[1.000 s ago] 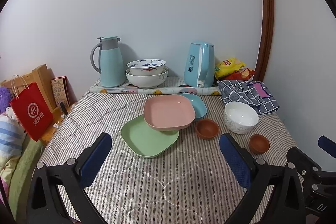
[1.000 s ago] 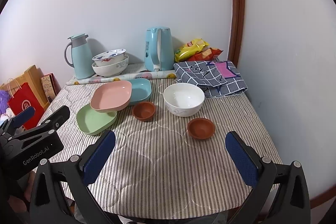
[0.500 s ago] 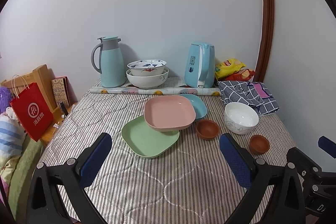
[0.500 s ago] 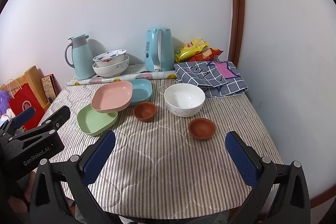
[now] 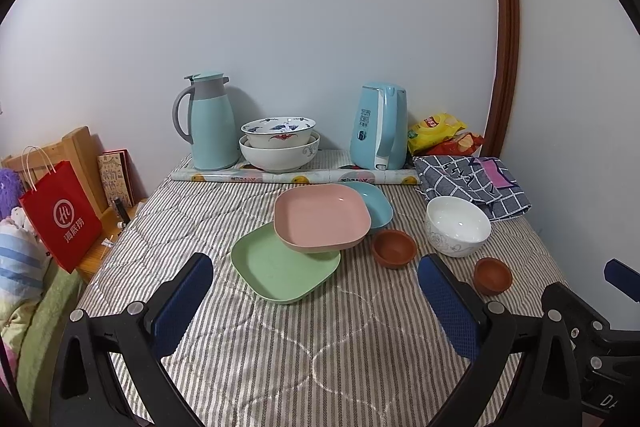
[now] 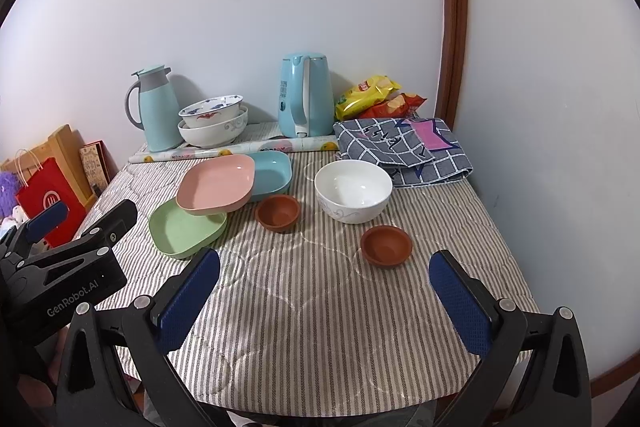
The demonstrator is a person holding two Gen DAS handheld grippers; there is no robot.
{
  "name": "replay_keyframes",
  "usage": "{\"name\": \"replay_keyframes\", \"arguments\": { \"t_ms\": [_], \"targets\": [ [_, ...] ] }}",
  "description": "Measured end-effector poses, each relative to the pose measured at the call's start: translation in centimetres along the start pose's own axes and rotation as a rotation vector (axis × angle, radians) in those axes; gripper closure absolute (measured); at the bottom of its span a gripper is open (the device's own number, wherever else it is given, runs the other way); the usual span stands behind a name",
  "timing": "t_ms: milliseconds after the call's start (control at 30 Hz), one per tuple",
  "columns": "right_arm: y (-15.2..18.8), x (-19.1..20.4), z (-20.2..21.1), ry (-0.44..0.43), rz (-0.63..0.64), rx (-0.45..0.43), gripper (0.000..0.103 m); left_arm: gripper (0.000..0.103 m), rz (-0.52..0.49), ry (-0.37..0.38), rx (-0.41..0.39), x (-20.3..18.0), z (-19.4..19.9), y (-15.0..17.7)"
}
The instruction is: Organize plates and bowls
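On the striped table a pink plate [image 5: 321,219] [image 6: 217,184] leans on a green plate [image 5: 282,267] [image 6: 187,228] and a blue plate [image 5: 374,202] [image 6: 272,174]. A white bowl [image 5: 457,225] [image 6: 353,190] stands to their right, with two small brown bowls [image 5: 394,249] [image 5: 493,275] [image 6: 278,212] [image 6: 385,245] nearby. Two patterned bowls [image 5: 279,143] [image 6: 213,125] are stacked at the back. My left gripper [image 5: 316,311] and right gripper [image 6: 326,301] hover open over the near table edge, holding nothing.
A teal thermos jug [image 5: 210,121] and blue kettle [image 5: 380,126] stand by the wall behind a rolled mat [image 5: 296,178]. A checked cloth [image 6: 404,151] and snack bags [image 6: 372,95] fill the back right corner. A red bag [image 5: 60,215] sits left of the table.
Both views have shifted only slightly closer to the table. Nothing on it has moved and both grippers stay open.
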State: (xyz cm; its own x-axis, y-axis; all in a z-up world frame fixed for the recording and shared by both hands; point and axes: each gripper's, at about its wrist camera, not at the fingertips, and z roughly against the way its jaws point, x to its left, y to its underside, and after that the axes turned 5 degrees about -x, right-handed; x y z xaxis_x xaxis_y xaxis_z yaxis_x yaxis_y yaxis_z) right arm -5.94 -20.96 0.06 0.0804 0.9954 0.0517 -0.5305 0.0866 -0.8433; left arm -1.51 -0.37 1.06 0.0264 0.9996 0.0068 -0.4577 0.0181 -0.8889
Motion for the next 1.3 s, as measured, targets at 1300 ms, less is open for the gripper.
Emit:
{"name": "replay_keyframes", "arguments": {
  "t_ms": [1300],
  "targets": [
    [-0.2, -0.05, -0.76, -0.01, -0.009, 0.002, 0.0, 0.0, 0.001, 0.007, 0.0, 0.11, -0.43, -0.61]
  ]
}}
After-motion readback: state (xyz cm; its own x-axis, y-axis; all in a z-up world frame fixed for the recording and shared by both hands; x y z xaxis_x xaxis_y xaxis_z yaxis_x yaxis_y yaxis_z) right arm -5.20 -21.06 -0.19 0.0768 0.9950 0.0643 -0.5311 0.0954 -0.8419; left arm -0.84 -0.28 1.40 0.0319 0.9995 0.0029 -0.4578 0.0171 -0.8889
